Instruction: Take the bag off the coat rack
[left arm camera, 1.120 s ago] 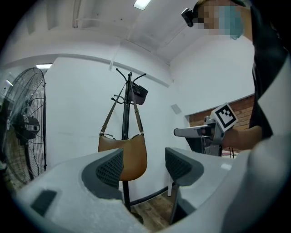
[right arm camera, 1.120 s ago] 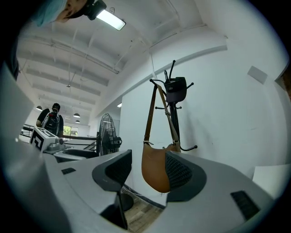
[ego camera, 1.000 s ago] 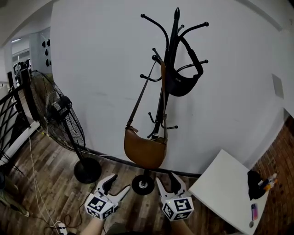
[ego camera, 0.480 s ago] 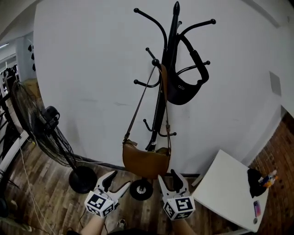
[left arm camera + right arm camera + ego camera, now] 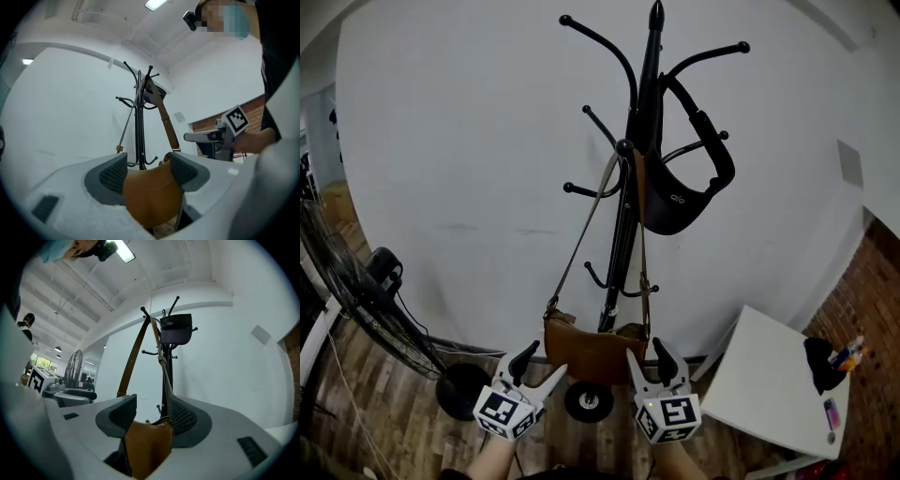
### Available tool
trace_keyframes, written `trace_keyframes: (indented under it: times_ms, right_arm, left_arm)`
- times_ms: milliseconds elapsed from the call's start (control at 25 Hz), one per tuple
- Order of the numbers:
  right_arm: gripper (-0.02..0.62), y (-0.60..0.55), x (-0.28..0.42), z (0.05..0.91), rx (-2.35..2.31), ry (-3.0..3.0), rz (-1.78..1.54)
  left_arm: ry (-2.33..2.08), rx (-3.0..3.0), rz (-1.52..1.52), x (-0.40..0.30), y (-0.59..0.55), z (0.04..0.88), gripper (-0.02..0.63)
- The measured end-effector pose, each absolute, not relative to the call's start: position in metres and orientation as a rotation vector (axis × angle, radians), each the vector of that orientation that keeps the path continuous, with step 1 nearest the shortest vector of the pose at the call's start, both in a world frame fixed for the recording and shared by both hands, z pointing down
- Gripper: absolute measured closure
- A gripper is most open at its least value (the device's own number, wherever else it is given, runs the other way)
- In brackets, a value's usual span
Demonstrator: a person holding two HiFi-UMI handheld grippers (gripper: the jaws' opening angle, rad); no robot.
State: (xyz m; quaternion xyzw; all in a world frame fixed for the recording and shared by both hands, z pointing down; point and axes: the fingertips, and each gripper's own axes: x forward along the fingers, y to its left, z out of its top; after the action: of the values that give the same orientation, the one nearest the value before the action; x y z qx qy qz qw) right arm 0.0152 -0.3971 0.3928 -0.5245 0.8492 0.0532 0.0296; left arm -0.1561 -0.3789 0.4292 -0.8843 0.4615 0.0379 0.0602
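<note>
Brown bag (image 5: 595, 349) hangs low by its strap (image 5: 581, 234) from a mid-height hook (image 5: 623, 147) on the coat rack (image 5: 628, 216), just below a black bag (image 5: 680, 192). To do this well, both claws should probably close firmly on the body, then raise it so the strap goes slack and lifts clear of the hook tip without tugging the rack. Left gripper (image 5: 542, 364) and right gripper (image 5: 647, 354) are held low and near, angled up and away; each has its jaws spread, straddling the bag's left and right ends, not yet clamped.
</note>
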Motion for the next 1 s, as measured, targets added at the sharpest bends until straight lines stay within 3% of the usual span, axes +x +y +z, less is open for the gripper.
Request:
trace_keyframes:
  times_ms: [800, 1000]
  right_arm:
    - [0.416, -0.453, 0.006, 0.335, -1.757, 2.493, 0.413]
    - [0.441, -0.467, 0.014, 0.335, -1.813, 2.477, 0.424]
  left_arm:
    - [1.163, -2.529, 0.222, -0.152, -0.467, 0.333, 0.331]
    - [1.136, -2.532, 0.136, -0.137, -0.478, 0.335, 0.395]
